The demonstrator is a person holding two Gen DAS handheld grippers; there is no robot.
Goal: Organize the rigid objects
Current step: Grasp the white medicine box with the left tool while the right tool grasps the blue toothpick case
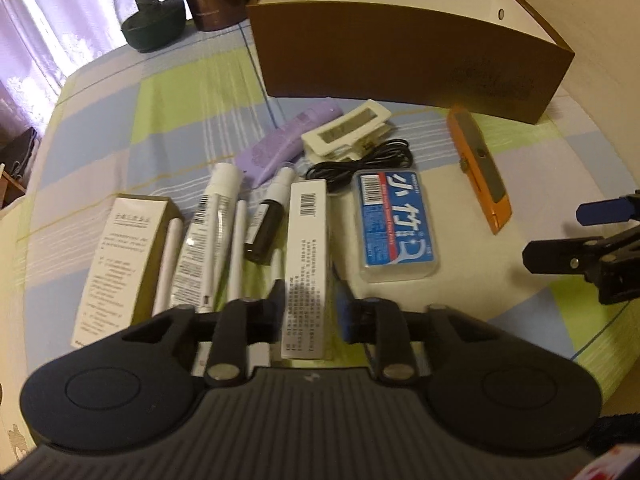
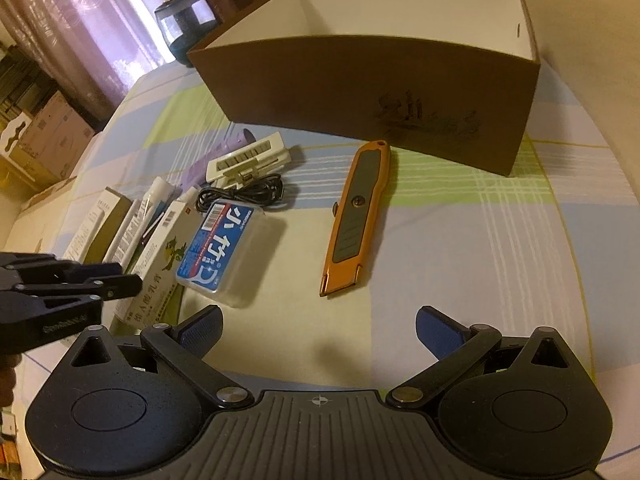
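My left gripper [image 1: 310,304] is shut on a long white box with a barcode [image 1: 305,264], its jaws pressed on both long sides; this box also shows in the right wrist view [image 2: 158,268]. My right gripper [image 2: 318,330] is open and empty, low over the cloth, short of an orange utility knife [image 2: 354,216]. A clear case with a blue label [image 1: 394,228] lies right of the white box. A brown open cardboard box [image 2: 380,96] stands at the back.
Left of the held box lie a dark small bottle [image 1: 266,220], white tubes [image 1: 208,232] and a beige carton [image 1: 120,256]. Behind are a purple case [image 1: 280,144], a white clip [image 1: 348,130] and a black cable [image 1: 368,162]. A glass jar [image 1: 150,4] stands at the far left.
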